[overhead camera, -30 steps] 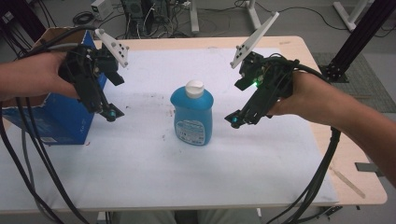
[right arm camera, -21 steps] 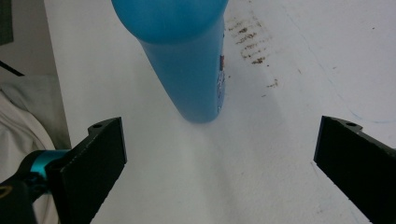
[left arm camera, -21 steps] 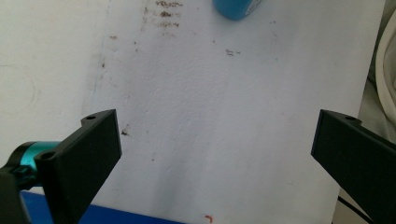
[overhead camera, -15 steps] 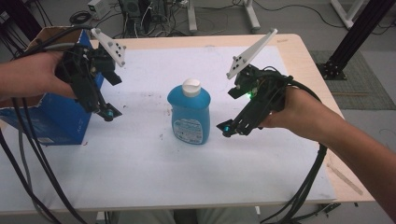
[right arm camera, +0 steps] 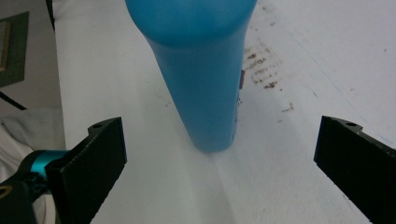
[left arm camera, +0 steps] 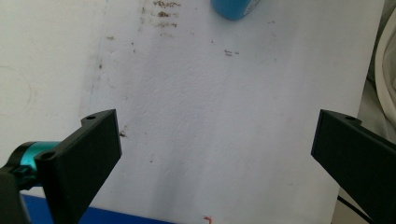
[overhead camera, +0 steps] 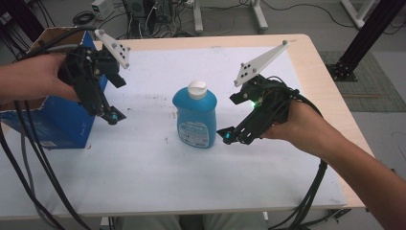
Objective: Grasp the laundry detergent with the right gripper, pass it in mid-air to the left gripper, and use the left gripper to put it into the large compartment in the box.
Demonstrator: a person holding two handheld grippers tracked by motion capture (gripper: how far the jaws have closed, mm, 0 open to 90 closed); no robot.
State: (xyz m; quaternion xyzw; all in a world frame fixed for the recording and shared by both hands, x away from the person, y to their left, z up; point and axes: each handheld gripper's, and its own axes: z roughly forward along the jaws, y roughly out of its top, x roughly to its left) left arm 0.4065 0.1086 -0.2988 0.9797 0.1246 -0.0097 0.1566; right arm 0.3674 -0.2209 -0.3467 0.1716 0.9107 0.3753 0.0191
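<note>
A blue dish-soap bottle (overhead camera: pixel 195 117) with a white cap stands upright in the middle of the white table cover (overhead camera: pixel 158 167). My right gripper (overhead camera: pixel 229 136) is just to its right, low by the base, open and holding nothing. In the right gripper view the bottle (right arm camera: pixel 201 70) rises straight ahead between the wide-apart jaws of that gripper (right arm camera: pixel 220 158), untouched. My left gripper (overhead camera: pixel 112 116) hangs open over the cover to the bottle's left, beside a blue box (overhead camera: pixel 52 124). In the left gripper view, that gripper (left arm camera: pixel 215 135) frames bare cover, with the bottle's base (left arm camera: pixel 233 8) far ahead.
The blue cardboard box stands open-topped at the table's left edge, and its rim (left arm camera: pixel 107 218) lies just under the left jaws. Dark stains (right arm camera: pixel 261 77) mark the cover near the bottle. Cables trail from both grippers off the front edge.
My right gripper has moved left and lower, closing in on the bottle's base. The left gripper and the bottle have stayed about where they were.
</note>
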